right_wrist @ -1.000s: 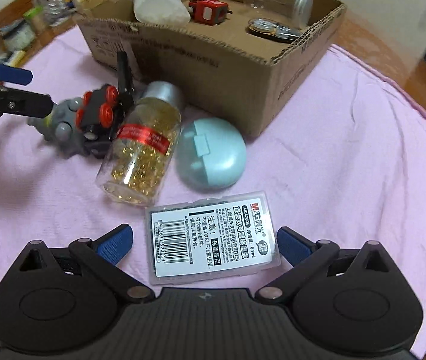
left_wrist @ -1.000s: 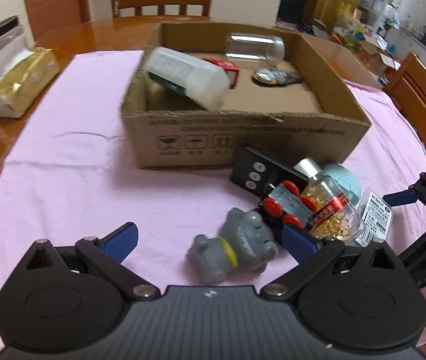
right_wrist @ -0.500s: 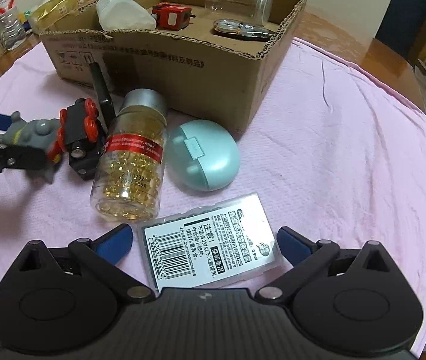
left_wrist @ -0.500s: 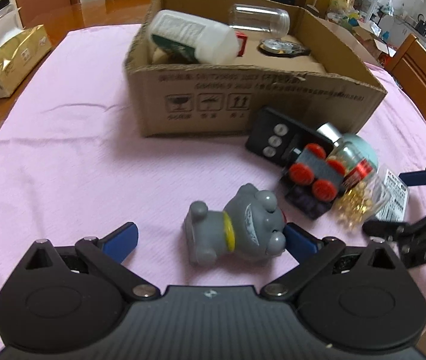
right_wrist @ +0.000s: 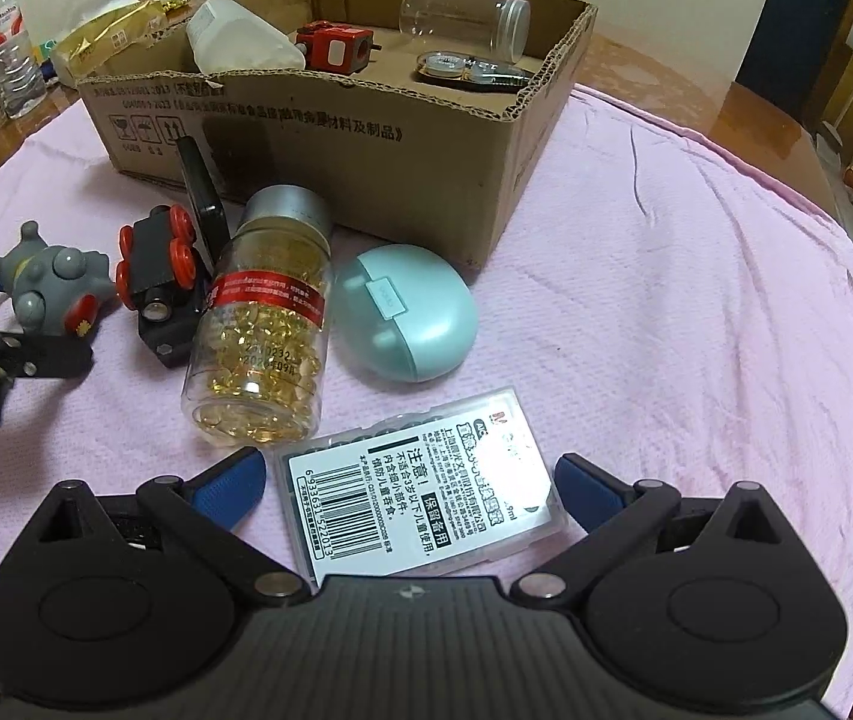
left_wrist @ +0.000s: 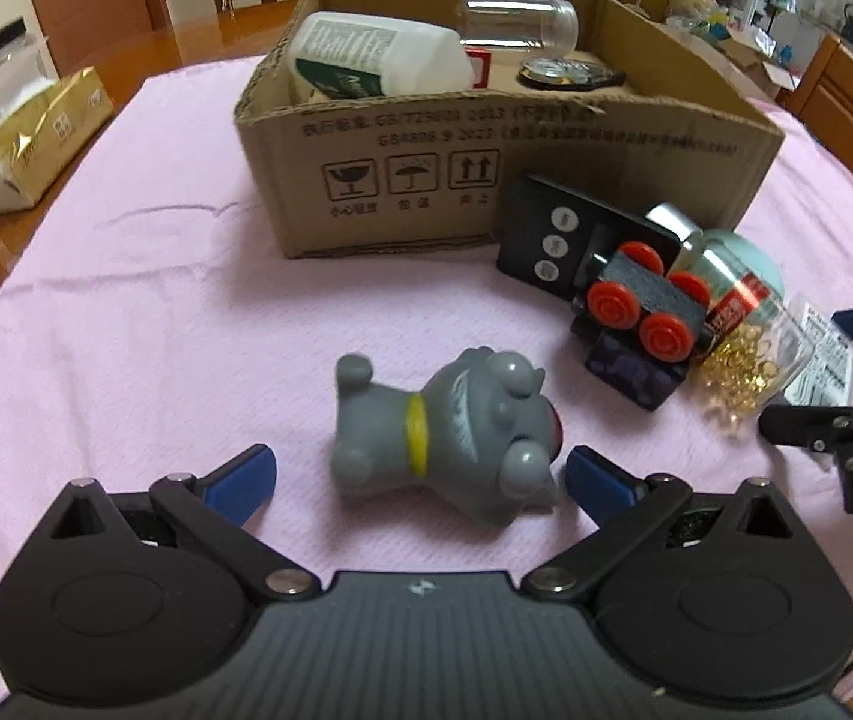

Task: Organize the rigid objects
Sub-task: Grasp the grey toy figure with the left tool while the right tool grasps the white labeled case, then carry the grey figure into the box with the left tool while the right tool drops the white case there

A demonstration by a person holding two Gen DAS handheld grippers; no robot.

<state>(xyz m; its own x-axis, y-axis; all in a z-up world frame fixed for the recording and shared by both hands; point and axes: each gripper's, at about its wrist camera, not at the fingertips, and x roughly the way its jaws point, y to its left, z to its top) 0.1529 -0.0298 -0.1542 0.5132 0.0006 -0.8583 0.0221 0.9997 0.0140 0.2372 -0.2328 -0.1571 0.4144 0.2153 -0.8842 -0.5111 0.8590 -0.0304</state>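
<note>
The left gripper [left_wrist: 420, 471] hangs low over the pink cloth [left_wrist: 156, 312] that covers the surface, its blue-tipped fingers [left_wrist: 243, 474] spread wide on either side of a grey toy dog [left_wrist: 444, 429] lying on its side with a yellow collar; the right tip sits just beside the dog's head, the left one stands apart from its rear, and neither clearly touches it. The right gripper [right_wrist: 408, 483] is likewise spread, its fingers [right_wrist: 228, 483] flanking a clear plastic case with a barcode label [right_wrist: 420, 495] that lies flat on the cloth, with a small gap on each side. Just beyond that case lie a capsule bottle [right_wrist: 261, 324] on its side with a silver cap and red band, and next to it a teal rounded case [right_wrist: 405, 312]. A black toy train with red wheels [left_wrist: 642, 324] rests against the bottle, and a black remote [left_wrist: 552, 237] leans near the front wall of the cardboard box [left_wrist: 546, 180]. Inside the box are a white bottle [left_wrist: 378, 54], a clear empty jar [left_wrist: 519, 24], a red cube-like toy [right_wrist: 336, 48] and a round metallic item [right_wrist: 468, 69]. A gold-wrapped tissue pack [left_wrist: 36, 138] sits off the cloth to the left, and a water bottle [right_wrist: 6, 42] stands at the far edge.
</note>
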